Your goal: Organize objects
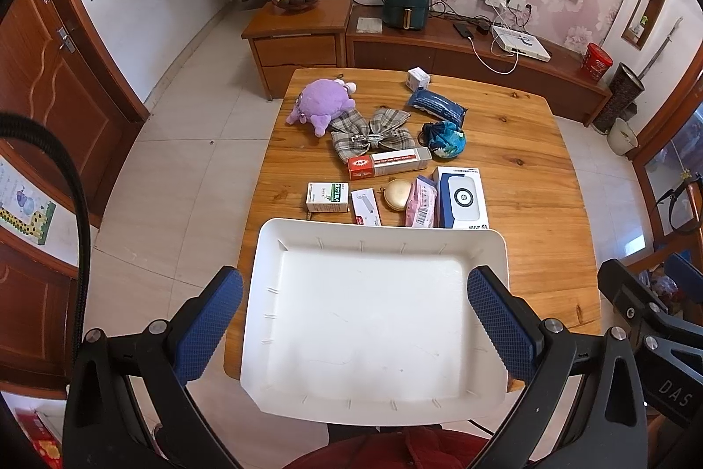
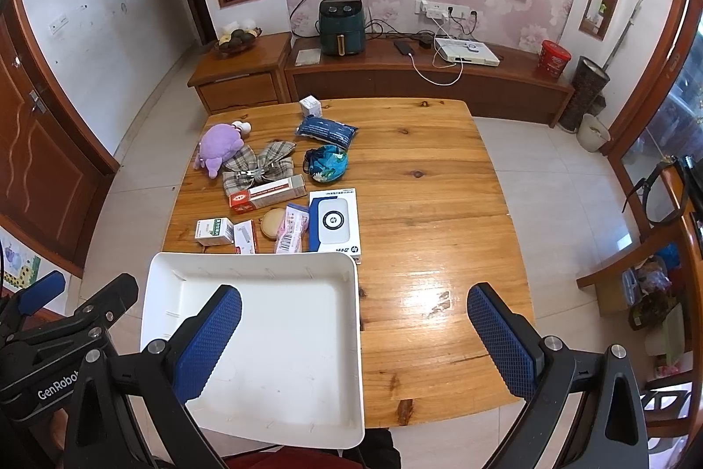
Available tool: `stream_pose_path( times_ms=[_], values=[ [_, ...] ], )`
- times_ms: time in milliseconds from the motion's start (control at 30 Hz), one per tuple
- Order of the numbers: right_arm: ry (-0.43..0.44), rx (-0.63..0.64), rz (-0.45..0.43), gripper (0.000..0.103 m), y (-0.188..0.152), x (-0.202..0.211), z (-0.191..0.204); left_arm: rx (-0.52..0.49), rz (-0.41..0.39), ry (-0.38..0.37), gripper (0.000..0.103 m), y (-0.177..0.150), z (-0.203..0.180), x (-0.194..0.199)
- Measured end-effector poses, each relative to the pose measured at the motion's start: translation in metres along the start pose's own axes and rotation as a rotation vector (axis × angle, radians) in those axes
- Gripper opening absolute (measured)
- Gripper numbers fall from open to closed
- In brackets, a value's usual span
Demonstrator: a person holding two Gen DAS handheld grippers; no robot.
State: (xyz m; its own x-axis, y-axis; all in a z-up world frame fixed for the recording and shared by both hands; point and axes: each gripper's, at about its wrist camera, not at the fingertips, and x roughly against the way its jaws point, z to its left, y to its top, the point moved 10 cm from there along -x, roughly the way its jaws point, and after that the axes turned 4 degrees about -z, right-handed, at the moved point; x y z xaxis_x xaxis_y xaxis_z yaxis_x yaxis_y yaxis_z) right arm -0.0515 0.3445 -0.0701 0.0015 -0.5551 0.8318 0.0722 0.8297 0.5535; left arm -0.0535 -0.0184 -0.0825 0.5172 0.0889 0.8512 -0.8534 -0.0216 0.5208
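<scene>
The wooden table (image 2: 422,179) carries everything. A white tray (image 1: 496,249) sits at its near edge, empty, overhanging that edge a little. Beyond the tray's far rim lies a row: a blue-and-white box (image 1: 461,196), a pink packet (image 1: 419,203), a round gold case (image 1: 397,194), a small white-and-red box (image 1: 365,207) and a green-and-white box (image 1: 327,197). Behind them a long red-and-white box (image 1: 389,162) touches a plaid bow (image 1: 373,135). Toward the far left corner lies a purple plush toy (image 1: 320,104) (face not readable). The left gripper (image 1: 355,328) hangs over the tray, jaws spread wide, holding nothing. The right gripper (image 2: 355,341) hovers near the tray's right rim, equally wide and empty.
</scene>
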Motion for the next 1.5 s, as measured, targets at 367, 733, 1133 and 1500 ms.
stream_pose_path(
  times_ms=[367, 733, 1133, 1500],
  values=[
    [-0.124, -0.157, -0.006, 0.103, 0.000, -0.001, -0.010, 0.000, 0.000, 0.003, 0.102, 0.000, 0.000, 0.000],
    [-0.155, -0.197, -0.013, 0.103, 0.004, 0.000, -0.014, 0.005, -0.010, 0.022, 0.102, 0.001, 0.001, 0.003],
    [-0.156, -0.201, -0.016, 0.103, 0.003, -0.001, -0.020, 0.010, -0.015, 0.036, 0.102, 0.001, -0.002, 0.004],
    [-0.131, -0.162, -0.036, 0.103, 0.011, -0.002, -0.021, 0.058, -0.032, 0.069, 0.102, 0.006, -0.001, 0.011]
  ],
)
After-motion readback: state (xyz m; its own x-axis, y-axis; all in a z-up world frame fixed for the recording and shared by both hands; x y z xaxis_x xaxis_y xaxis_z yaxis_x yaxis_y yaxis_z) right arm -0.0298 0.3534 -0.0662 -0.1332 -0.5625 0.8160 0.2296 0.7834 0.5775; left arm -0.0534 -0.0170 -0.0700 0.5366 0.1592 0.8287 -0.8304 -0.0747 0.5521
